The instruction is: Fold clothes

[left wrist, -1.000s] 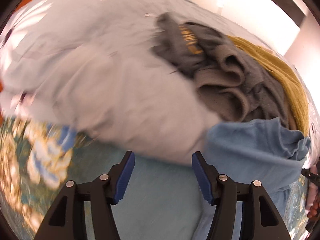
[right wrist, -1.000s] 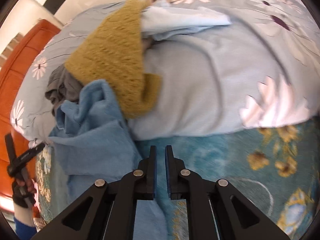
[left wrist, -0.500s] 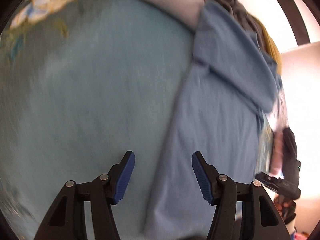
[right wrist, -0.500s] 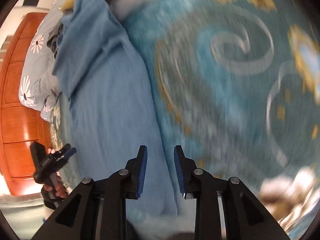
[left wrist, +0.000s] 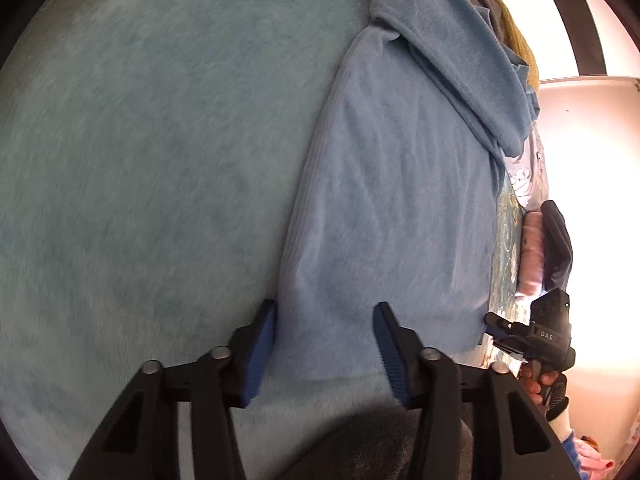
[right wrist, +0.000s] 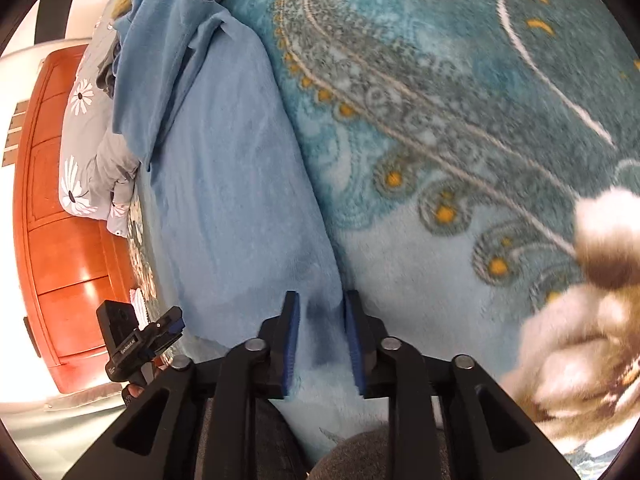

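Observation:
A light blue garment (left wrist: 400,184) lies stretched out on the teal patterned bed cover (left wrist: 140,160); it also shows in the right wrist view (right wrist: 224,184). My left gripper (left wrist: 324,344) is open, its fingers straddling the garment's near left corner. My right gripper (right wrist: 318,336) is open, its fingers straddling the garment's near right edge. Neither holds cloth. The right gripper also shows at the right of the left wrist view (left wrist: 532,336), and the left gripper at the left of the right wrist view (right wrist: 140,340).
A heap of other clothes, grey and mustard (left wrist: 516,36), lies at the far end on a grey flowered duvet (right wrist: 84,128). An orange wooden bed frame (right wrist: 60,240) runs along the left. A fluffy white and brown thing (right wrist: 592,288) lies at the right.
Both grippers have swung down from the clothes heap to the near end of the blue garment. The right gripper's jaws have opened from nearly shut.

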The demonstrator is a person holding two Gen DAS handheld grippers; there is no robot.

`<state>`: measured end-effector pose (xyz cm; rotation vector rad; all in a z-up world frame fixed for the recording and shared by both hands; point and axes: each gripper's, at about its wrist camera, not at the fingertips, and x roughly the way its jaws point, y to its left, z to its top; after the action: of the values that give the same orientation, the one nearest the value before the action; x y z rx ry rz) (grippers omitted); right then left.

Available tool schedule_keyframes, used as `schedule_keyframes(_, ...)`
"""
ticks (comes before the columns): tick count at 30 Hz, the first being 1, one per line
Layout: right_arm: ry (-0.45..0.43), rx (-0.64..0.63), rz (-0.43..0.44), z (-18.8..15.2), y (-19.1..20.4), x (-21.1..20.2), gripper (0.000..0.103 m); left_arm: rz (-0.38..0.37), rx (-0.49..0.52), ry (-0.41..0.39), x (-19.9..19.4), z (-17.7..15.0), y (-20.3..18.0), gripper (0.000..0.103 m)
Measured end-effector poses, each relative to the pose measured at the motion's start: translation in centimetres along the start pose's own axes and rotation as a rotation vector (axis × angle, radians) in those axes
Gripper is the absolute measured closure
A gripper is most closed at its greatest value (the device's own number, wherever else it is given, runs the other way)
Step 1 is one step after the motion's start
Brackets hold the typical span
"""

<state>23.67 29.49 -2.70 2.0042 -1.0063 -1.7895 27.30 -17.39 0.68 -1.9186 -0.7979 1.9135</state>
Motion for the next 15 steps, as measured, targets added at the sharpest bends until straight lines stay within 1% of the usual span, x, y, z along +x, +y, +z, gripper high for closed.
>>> schedule_keyframes(2,0.016,0.008,-0.006,-0.5,-0.3,0.1,0.094,-0.003,-0.015,-0.004,0.8,0.1,-0.1,0.063)
schedule_keyframes(3,0.017,0.001,-0.008,-0.5,-0.2,0.1,0.095,-0.003,-0.022,-0.007,1.0,0.0,0.0,0.070)
schedule_keyframes(4,0.018,-0.006,-0.010,-0.5,0.0,0.0,0.096,0.003,-0.028,-0.008,0.6,-0.6,0.5,0.082)
schedule_keyframes(5,0.014,-0.017,-0.009,-0.5,0.2,0.0,0.098,0.007,-0.035,-0.009,0.5,-0.7,0.7,0.092)
schedule_keyframes(6,0.009,-0.027,-0.006,-0.5,0.5,-0.1,0.098,-0.004,-0.042,-0.013,0.2,-0.9,0.9,0.096)
schedule_keyframes(8,-0.010,-0.036,0.044,-0.6,0.9,-0.7,0.099,-0.040,-0.052,-0.034,-0.5,-1.2,1.1,0.097)
schedule_keyframes(9,-0.024,-0.032,0.087,-0.4,1.1,-1.1,0.099,-0.066,-0.057,-0.049,-1.1,-1.2,1.1,0.097)
schedule_keyframes(10,-0.047,-0.038,0.116,0.4,1.7,-1.8,0.099,-0.100,-0.064,-0.067,-1.7,-0.9,1.0,0.097)
schedule_keyframes(12,-0.094,-0.049,0.173,2.0,2.8,-3.3,0.099,-0.155,-0.081,-0.104,-2.2,0.7,0.2,0.097)
schedule_keyframes(15,-0.163,-0.067,0.259,4.4,4.6,-5.4,0.099,-0.261,-0.111,-0.185,-4.1,3.7,-0.8,0.097)
